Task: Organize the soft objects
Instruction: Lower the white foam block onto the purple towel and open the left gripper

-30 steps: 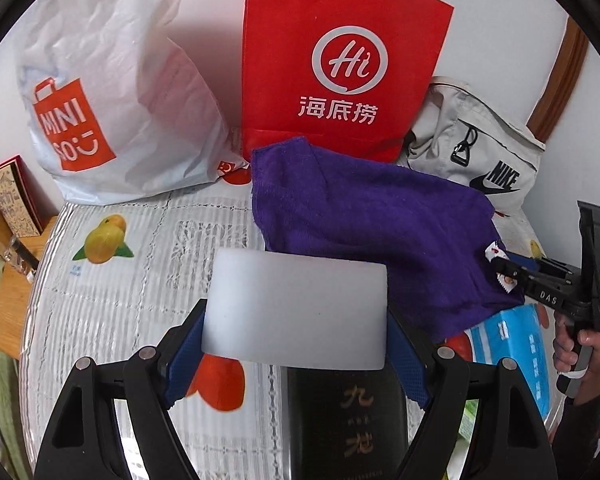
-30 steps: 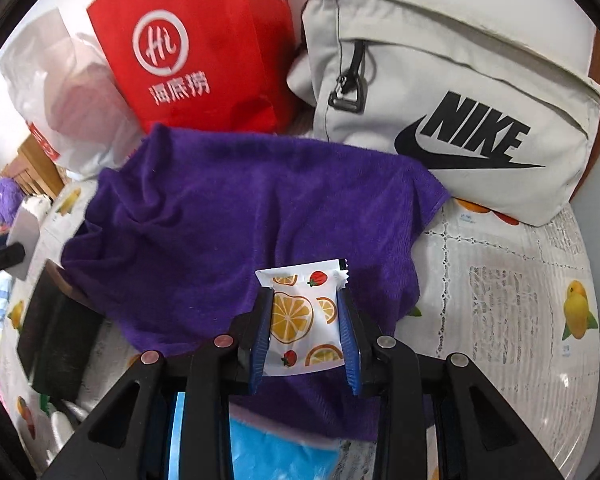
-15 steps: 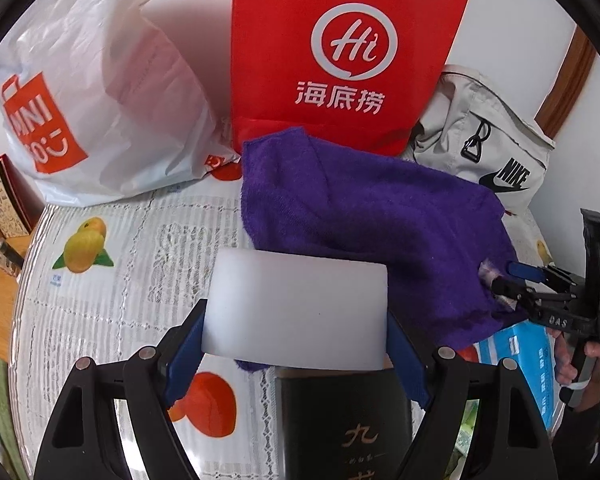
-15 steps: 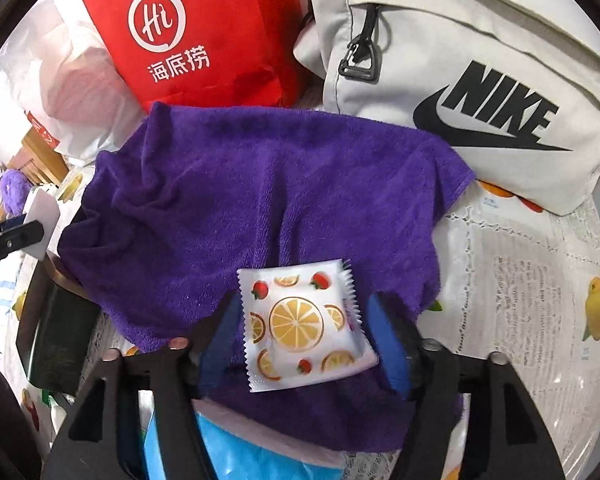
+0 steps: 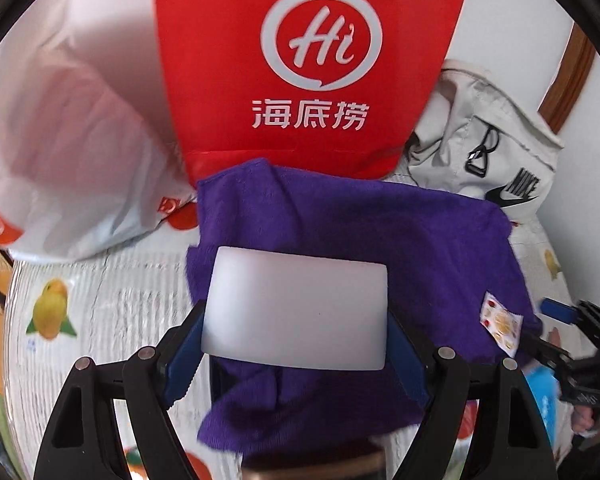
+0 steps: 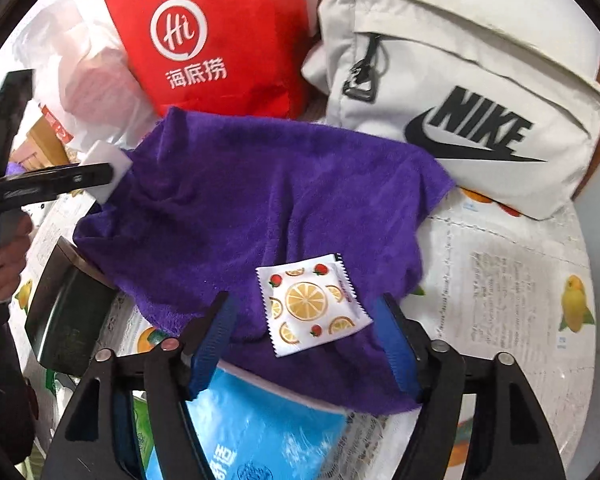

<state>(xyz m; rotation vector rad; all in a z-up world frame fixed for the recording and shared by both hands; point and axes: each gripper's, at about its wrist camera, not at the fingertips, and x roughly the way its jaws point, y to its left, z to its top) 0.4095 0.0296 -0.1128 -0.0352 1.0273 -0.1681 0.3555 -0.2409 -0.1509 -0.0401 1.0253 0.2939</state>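
Opening away from the fruit-print sachet [image 6: 314,304], the right gripper [image 6: 308,340] fingers [image 6: 210,340] no longer pinching it, now leaving it lying flat on the purple towel [image 6: 260,208]. Carrying the white sponge [image 5: 296,314] in over the purple towel's near edge, the left gripper [image 5: 296,356] still clamping it, off the bare surface [image 5: 112,312] beside the towel.

We see the purple towel [image 6: 260,200], fuzzy matt cloth; the sachet [image 6: 312,304] on it, smooth printed plastic. The white sponge block [image 5: 296,316] looks matt and foamy, the blue pack [image 6: 260,432] glossy.
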